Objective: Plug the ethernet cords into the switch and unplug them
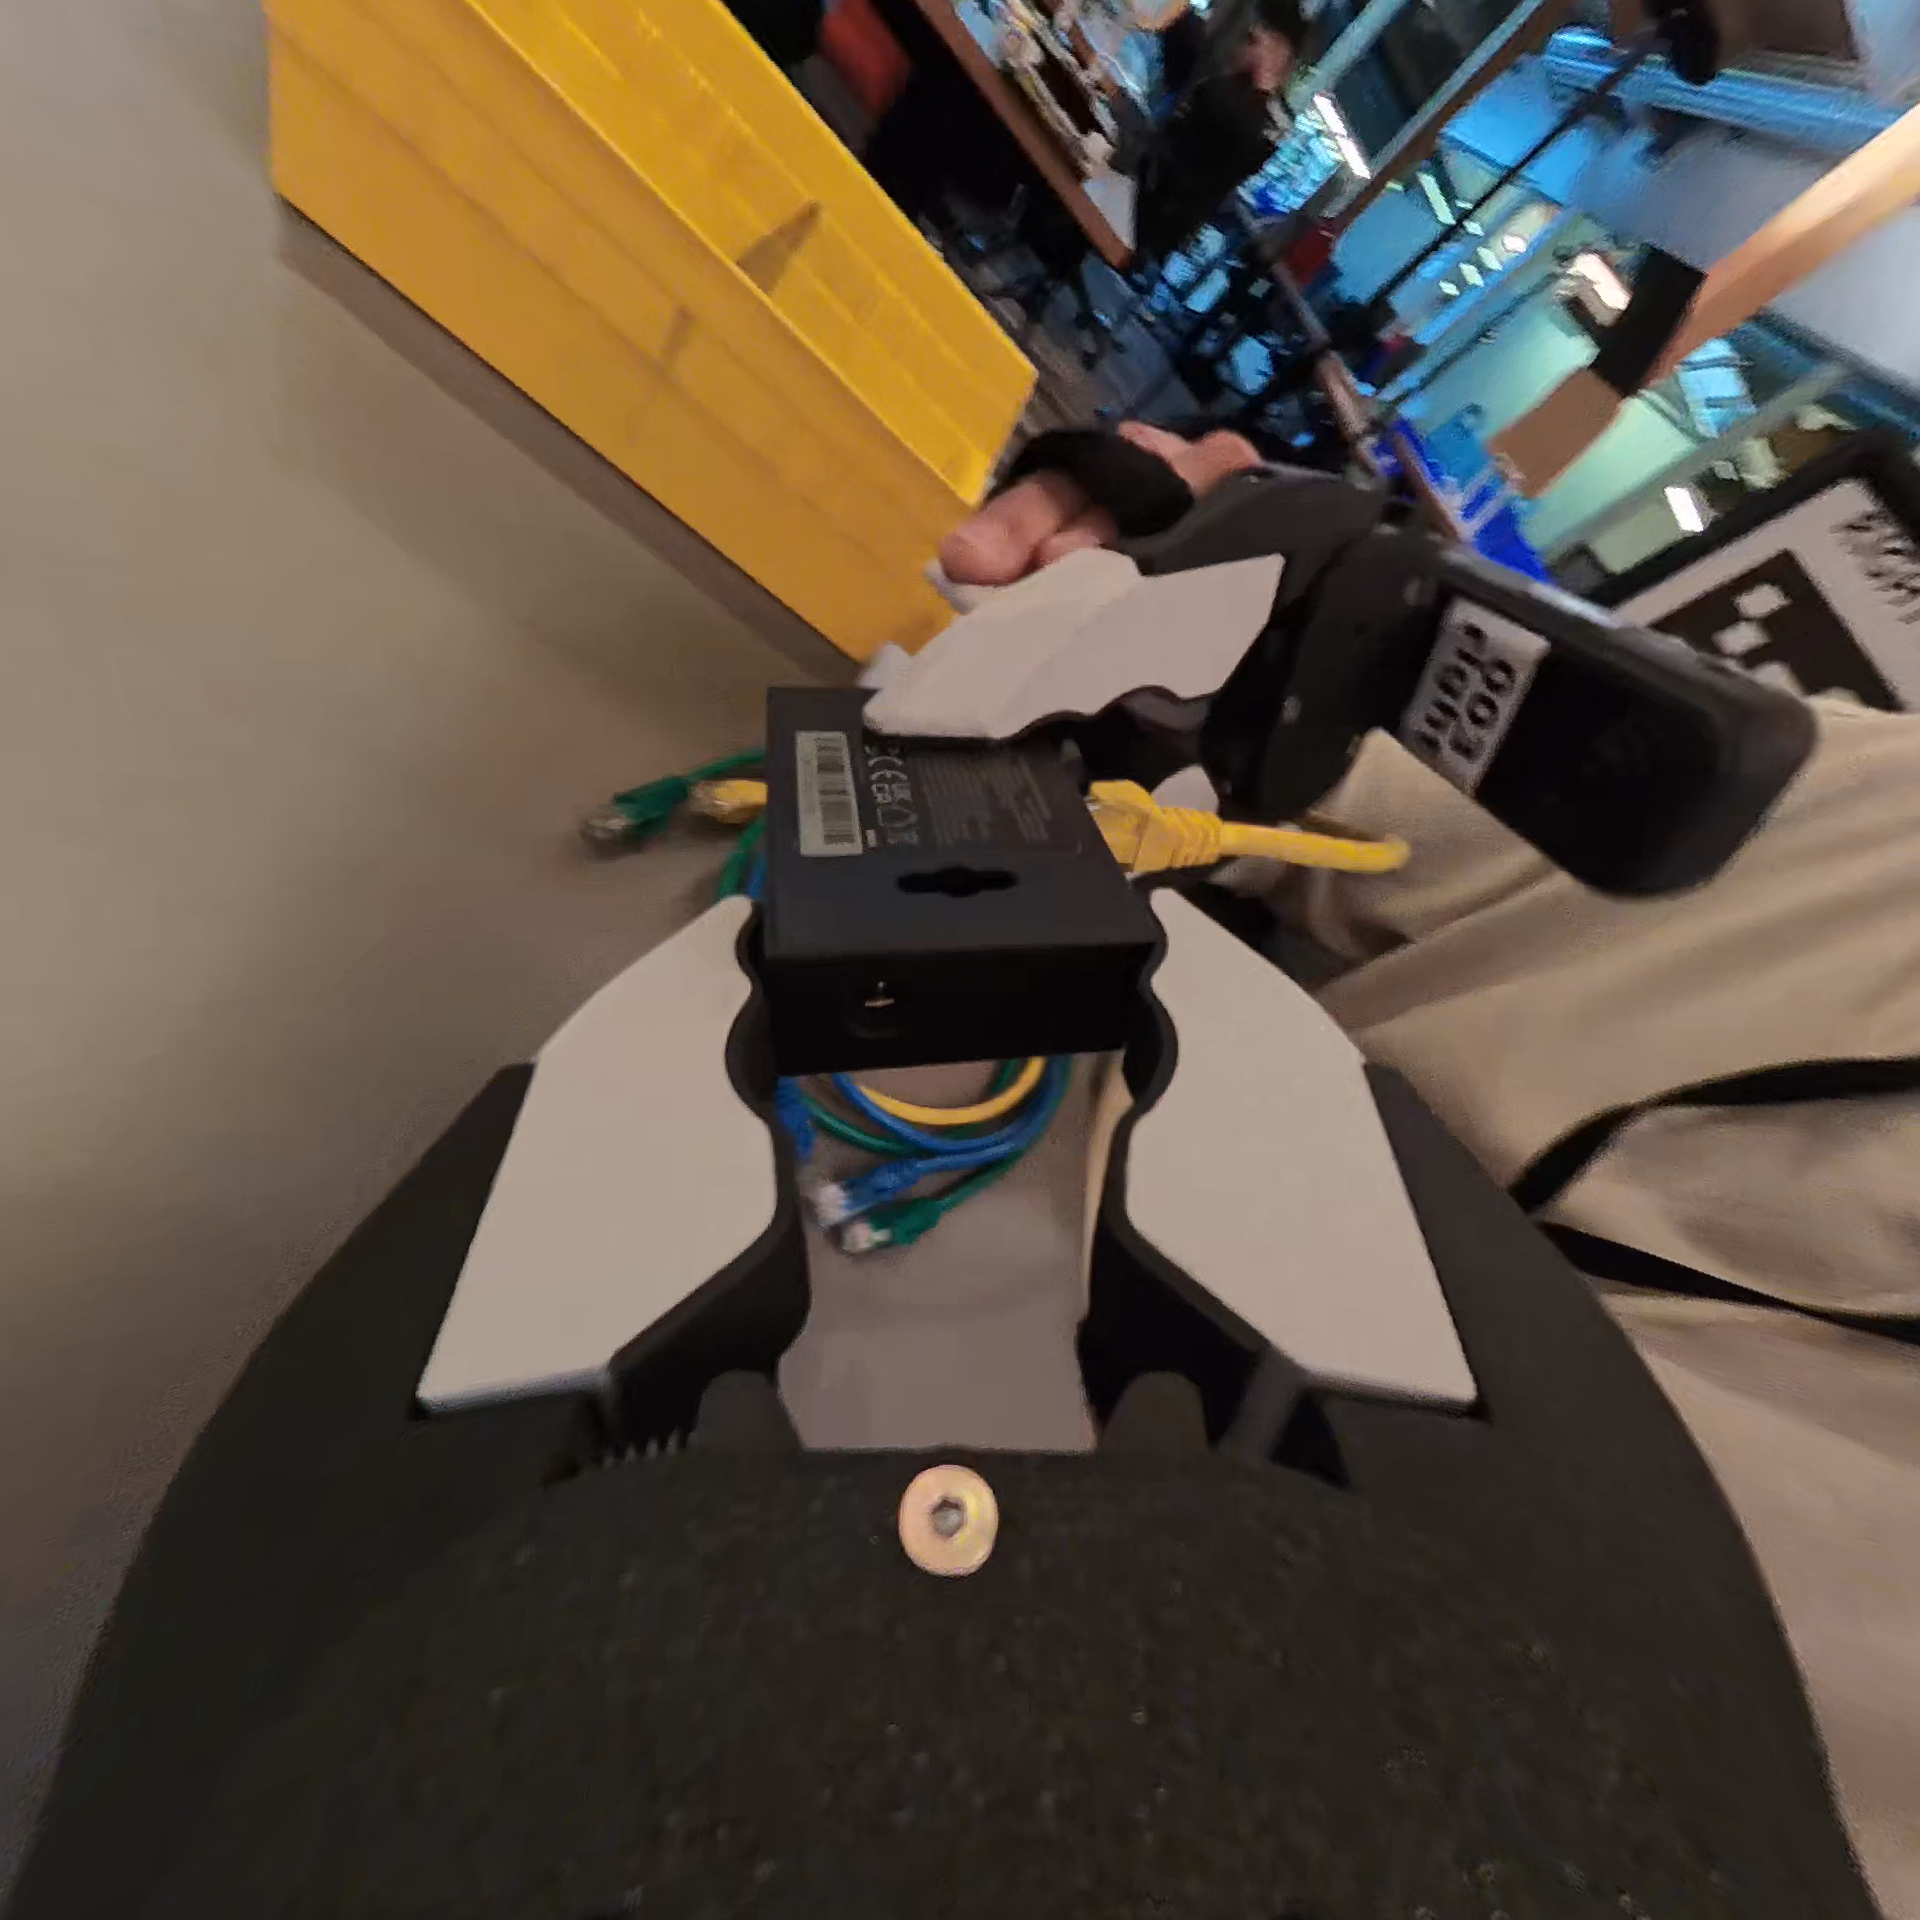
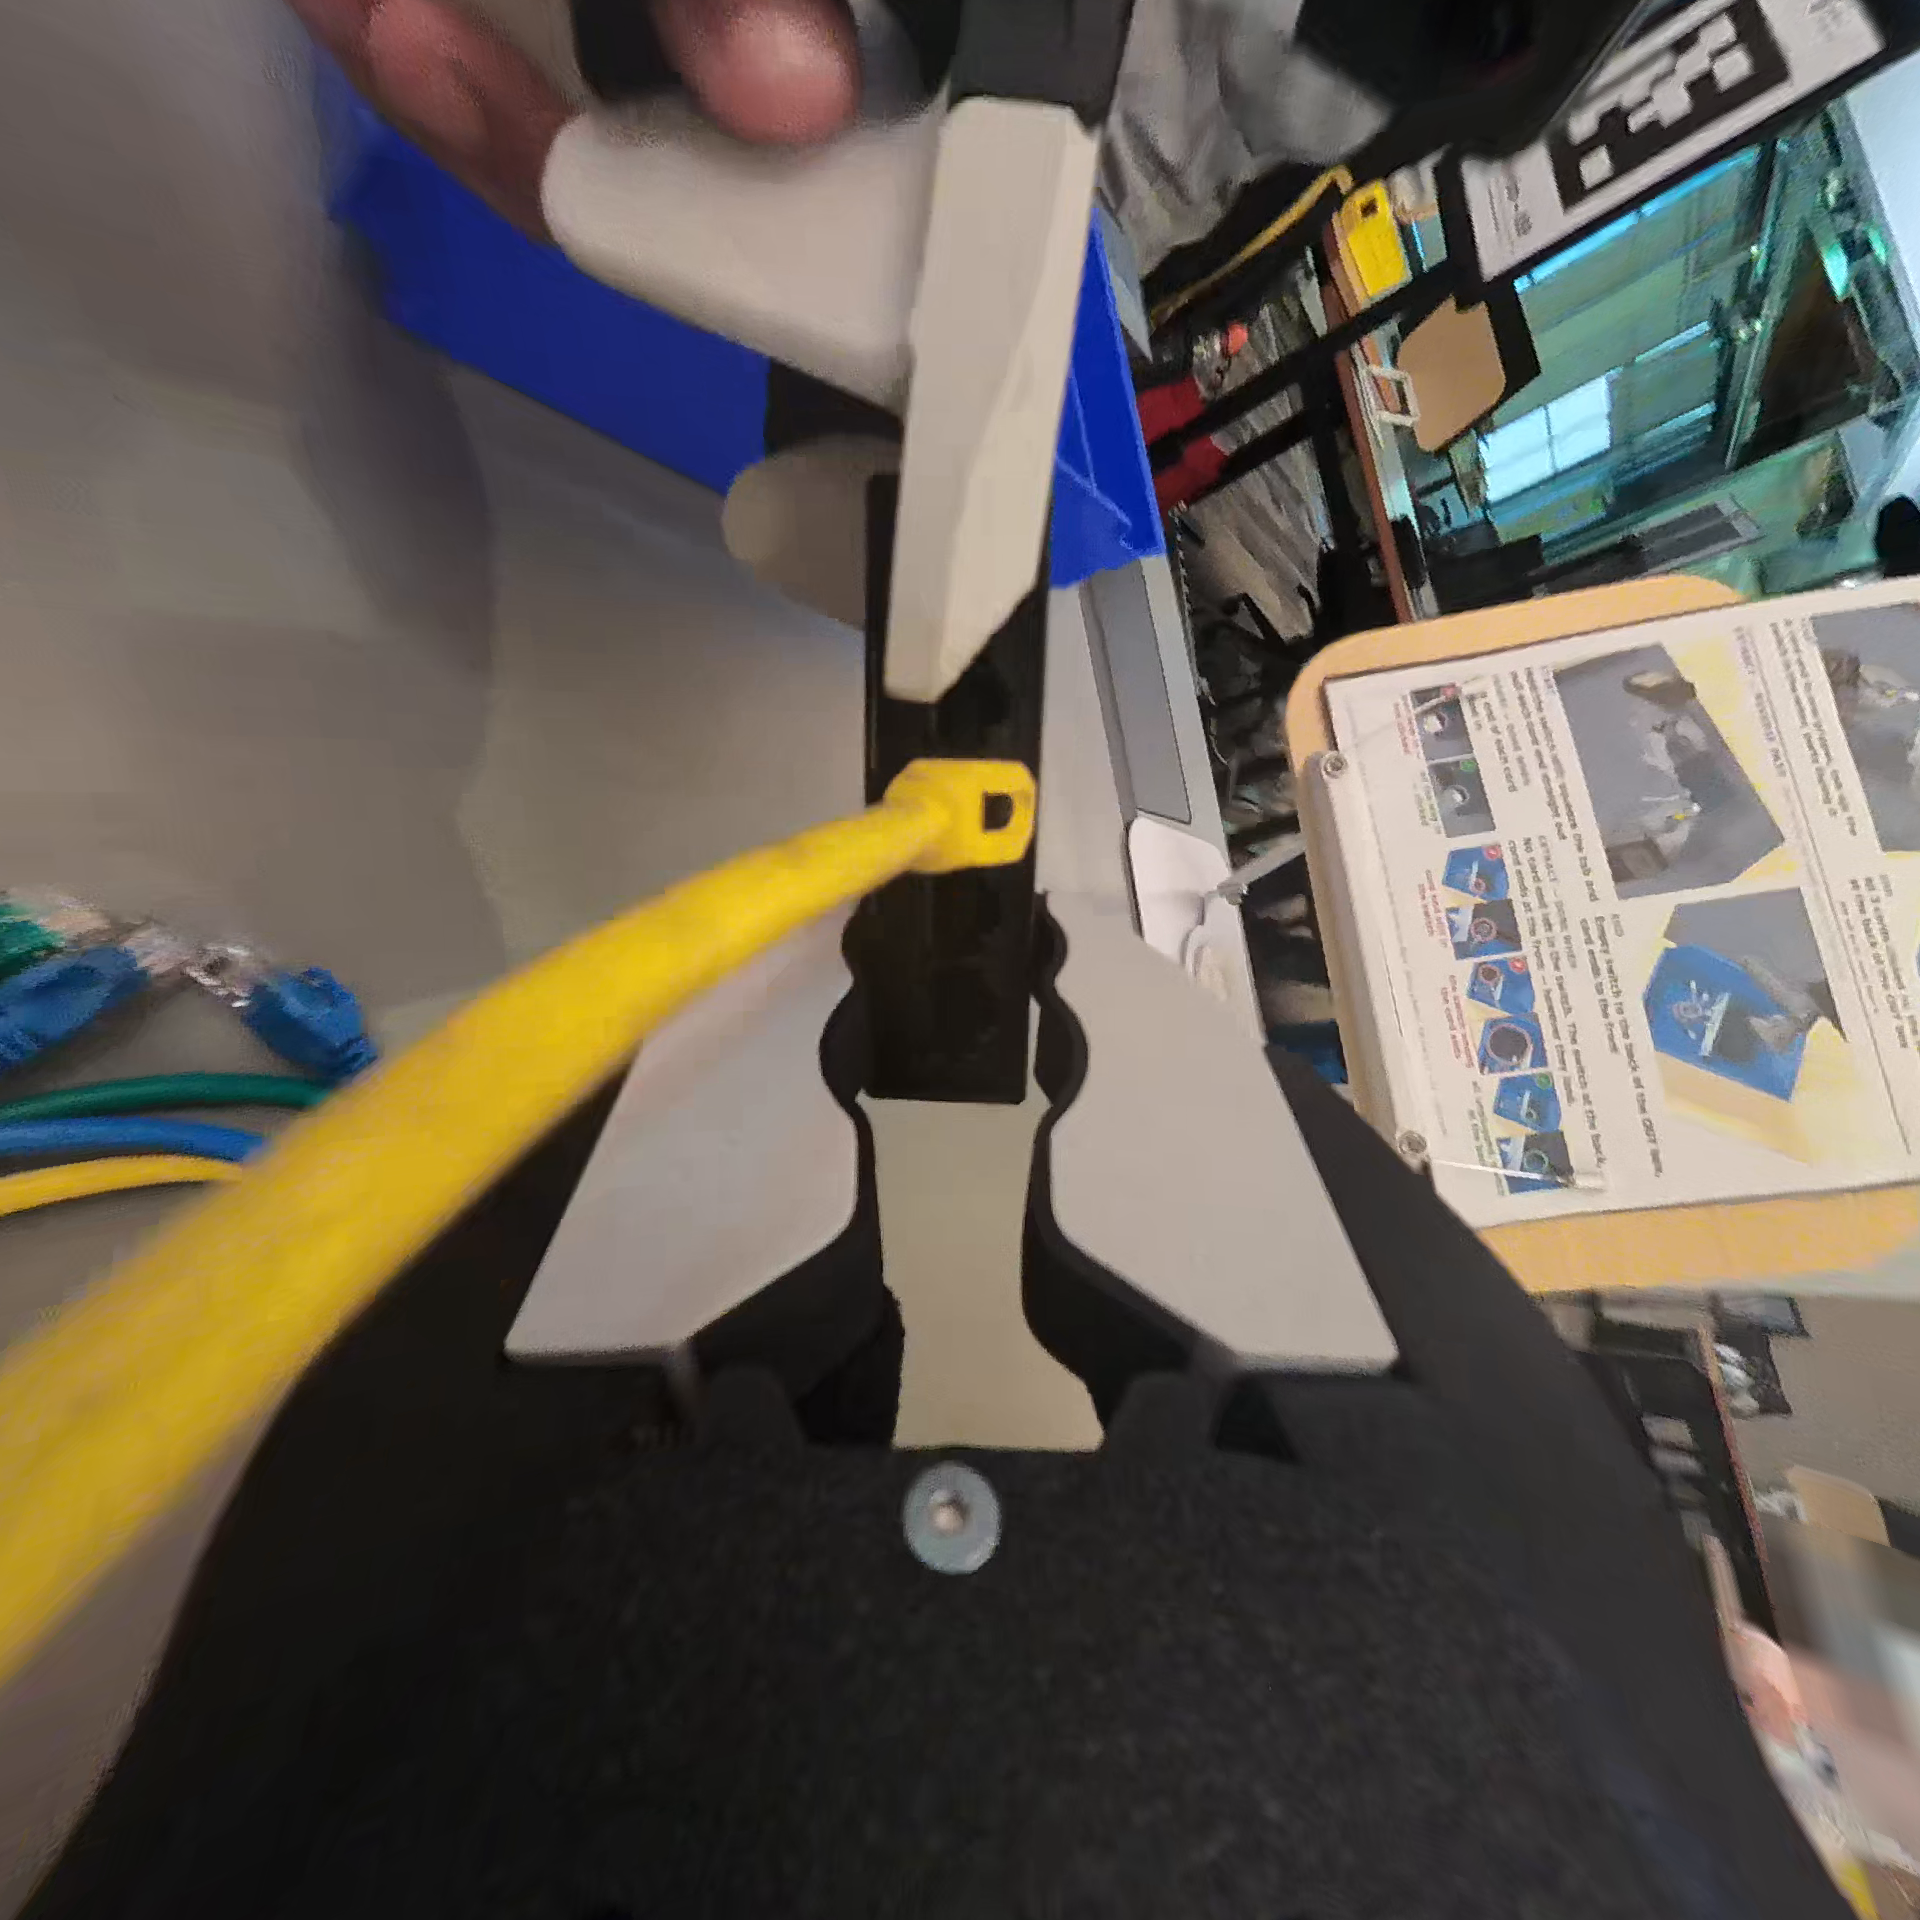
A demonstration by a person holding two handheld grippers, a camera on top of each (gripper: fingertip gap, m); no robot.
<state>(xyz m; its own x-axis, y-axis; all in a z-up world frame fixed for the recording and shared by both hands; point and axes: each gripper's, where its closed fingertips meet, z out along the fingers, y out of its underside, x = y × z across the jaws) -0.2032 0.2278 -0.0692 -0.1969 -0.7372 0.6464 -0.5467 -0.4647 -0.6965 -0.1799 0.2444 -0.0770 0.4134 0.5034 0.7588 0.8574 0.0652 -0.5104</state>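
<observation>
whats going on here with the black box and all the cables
A person holds a gripper in each hand, and both are shut on the switch, one at each end, lifting it off the table. The left gripper clamps the end with the power socket; the right gripper clamps the other. One yellow cord is plugged in. Blue and green cords lie loose on the table.

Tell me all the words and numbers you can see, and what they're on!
I won't copy writing; here is where it stands.
White sticker on the black switch: barcode, tiny print.
Grey tag on a black handle: large letters.
Instruction sheet: small, blurred print.
Marker card: pattern, tiny blurred print.
</observation>
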